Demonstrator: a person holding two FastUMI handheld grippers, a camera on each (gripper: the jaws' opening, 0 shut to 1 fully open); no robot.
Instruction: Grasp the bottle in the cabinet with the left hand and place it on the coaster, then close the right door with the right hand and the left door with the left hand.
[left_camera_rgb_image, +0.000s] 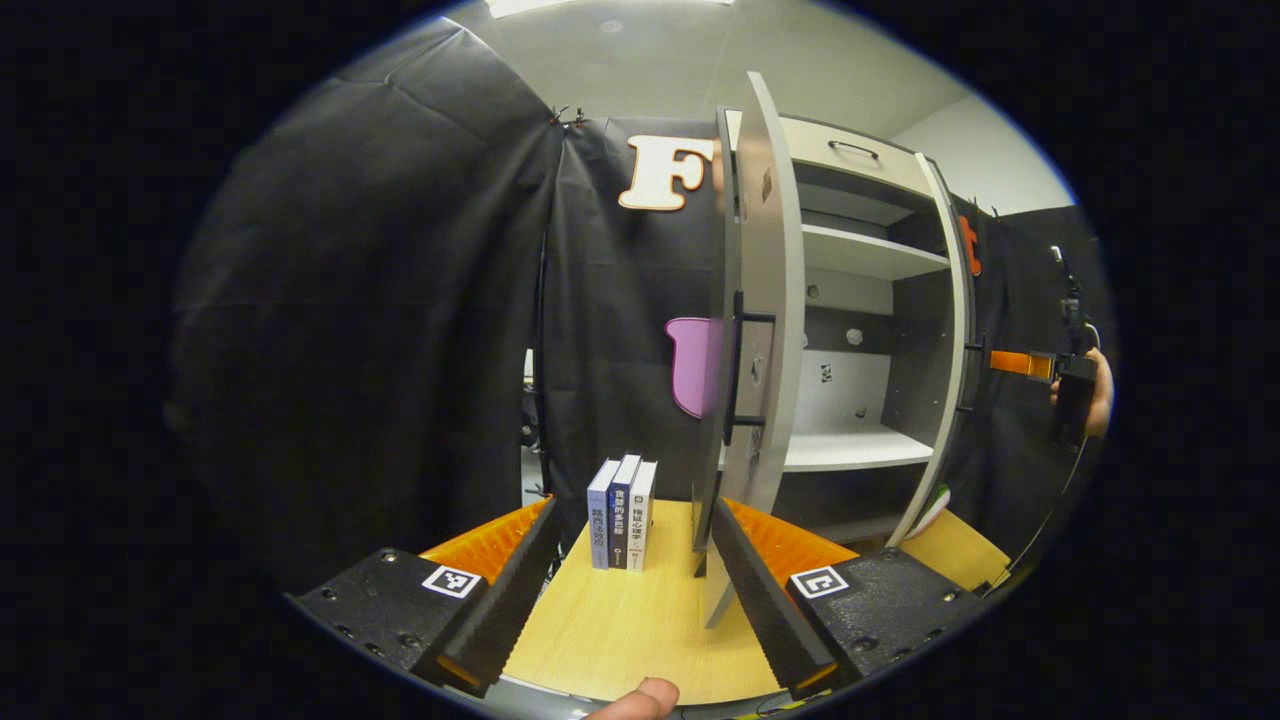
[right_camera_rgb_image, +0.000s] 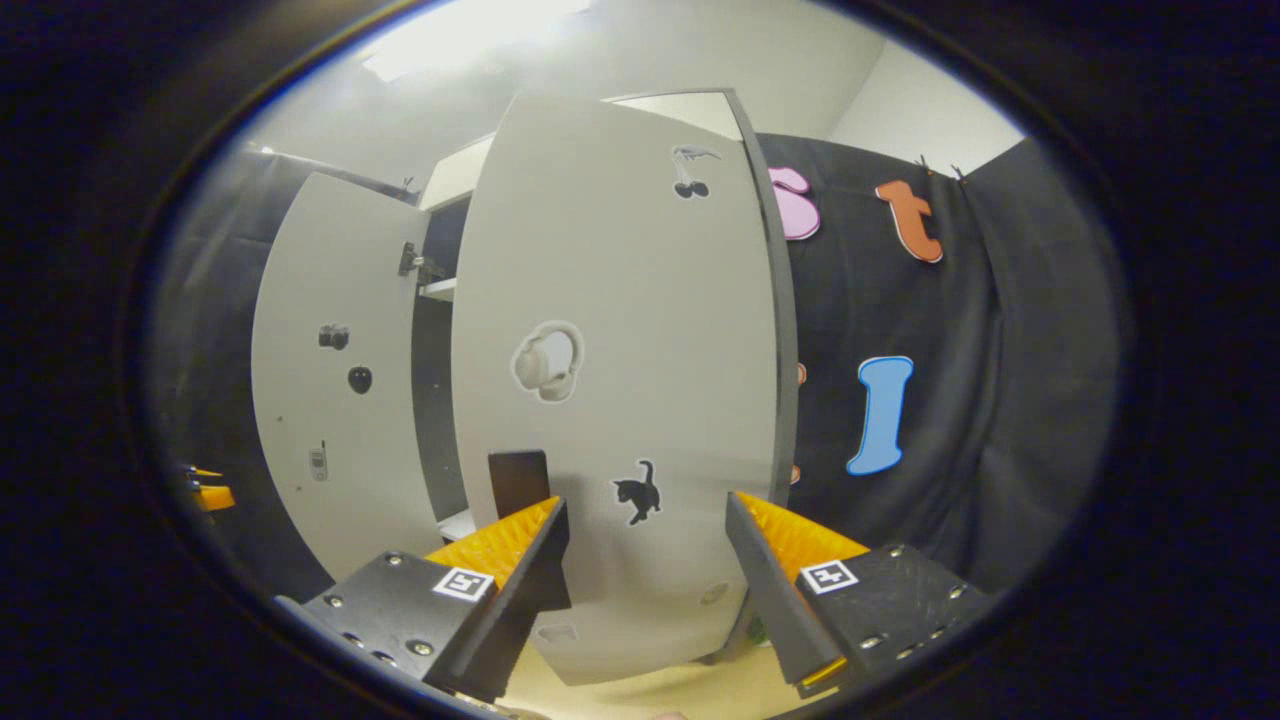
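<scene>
standing edge-on just ahead of the left gripper (left_camera_rgb_image: 625, 590), the left door (left_camera_rgb_image: 765, 330) rose upright, its long axis vertical, its lower edge close beside the right-hand finger; the fingers stood apart, empty. 3 books (left_camera_rgb_image: 622, 515) stood on the table (left_camera_rgb_image: 620, 630) left of it. at the right, the right door (right_camera_rgb_image: 620, 380), pale with stickers, faced the right gripper (right_camera_rgb_image: 645, 580), fingers spread, holding nothing, so the right hand seemed nearer to pushing it.

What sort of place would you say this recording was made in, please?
Probably a staged test booth, not a home: black cloth hangs all round, and a cabinet with both doors open stands on a wooden table beside three books.
</scene>
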